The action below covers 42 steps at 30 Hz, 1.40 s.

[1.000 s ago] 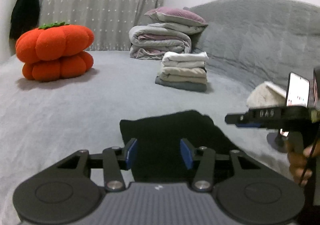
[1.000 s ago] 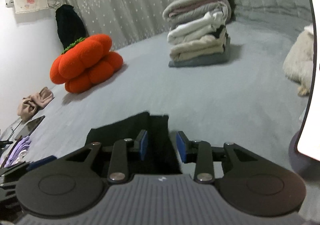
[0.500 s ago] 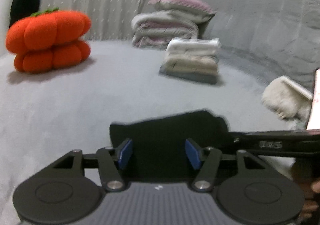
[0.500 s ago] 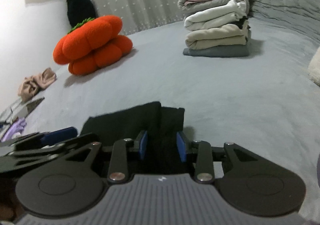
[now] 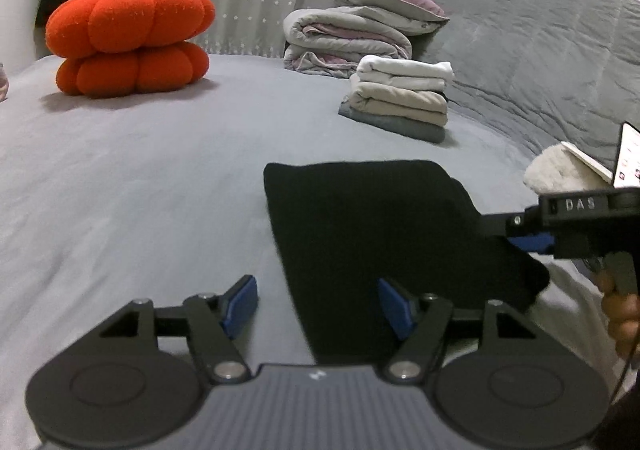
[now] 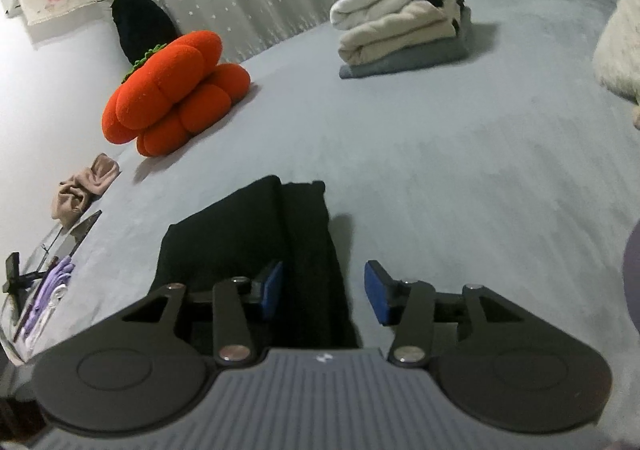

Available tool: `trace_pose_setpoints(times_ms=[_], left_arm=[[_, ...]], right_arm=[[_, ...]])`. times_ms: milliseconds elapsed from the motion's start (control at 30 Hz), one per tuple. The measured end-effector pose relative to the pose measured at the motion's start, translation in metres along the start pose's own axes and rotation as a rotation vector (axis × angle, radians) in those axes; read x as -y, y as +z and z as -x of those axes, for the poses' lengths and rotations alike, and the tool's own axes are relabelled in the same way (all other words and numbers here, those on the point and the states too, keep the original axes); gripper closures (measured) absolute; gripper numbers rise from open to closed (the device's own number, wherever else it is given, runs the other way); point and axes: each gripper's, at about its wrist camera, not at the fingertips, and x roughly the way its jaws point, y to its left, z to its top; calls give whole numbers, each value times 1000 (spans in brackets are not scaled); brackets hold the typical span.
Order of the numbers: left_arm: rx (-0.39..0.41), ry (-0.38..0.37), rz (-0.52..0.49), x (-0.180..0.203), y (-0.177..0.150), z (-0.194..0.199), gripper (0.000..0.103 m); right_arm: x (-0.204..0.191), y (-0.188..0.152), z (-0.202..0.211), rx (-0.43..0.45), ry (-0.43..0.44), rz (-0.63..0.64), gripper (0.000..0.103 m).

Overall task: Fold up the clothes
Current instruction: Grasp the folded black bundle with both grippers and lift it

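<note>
While I've got both cameras up, the black garment [image 5: 384, 226] is lying folded flat on the grey bed [image 5: 132, 186], right in front of both tools. My left claw [image 5: 318, 304] is spread wide and holding nothing, with its right pad over the garment's near edge and the left pad over bare bedding. My right claw [image 6: 324, 292] is spread too, empty, straddling the garment's right-hand edge; in the left view it comes in from the right side beside the cloth. Further back there's a stack of folded clothes [image 5: 400, 98], with rolled bedding [image 5: 344, 38] behind it, and an orange pumpkin cushion [image 5: 128, 42] off to the left.
</note>
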Motion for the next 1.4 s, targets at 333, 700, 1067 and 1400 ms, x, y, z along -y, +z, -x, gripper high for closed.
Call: trace_pose_setpoints(times_ms=[333, 700, 1067, 1400], left_arm=[[-23, -54, 86, -15, 18, 12, 23], [-102, -199, 518, -70, 31, -36, 23], [-100, -324, 640, -62, 30, -76, 38], [-111, -364, 740, -70, 27, -87, 84]], right_arm=[[-1, 6, 16, -16, 17, -7, 52], [18, 13, -7, -106, 108, -180, 41], [39, 20, -44, -193, 330, -380, 57], [29, 19, -45, -172, 351, -470, 72]])
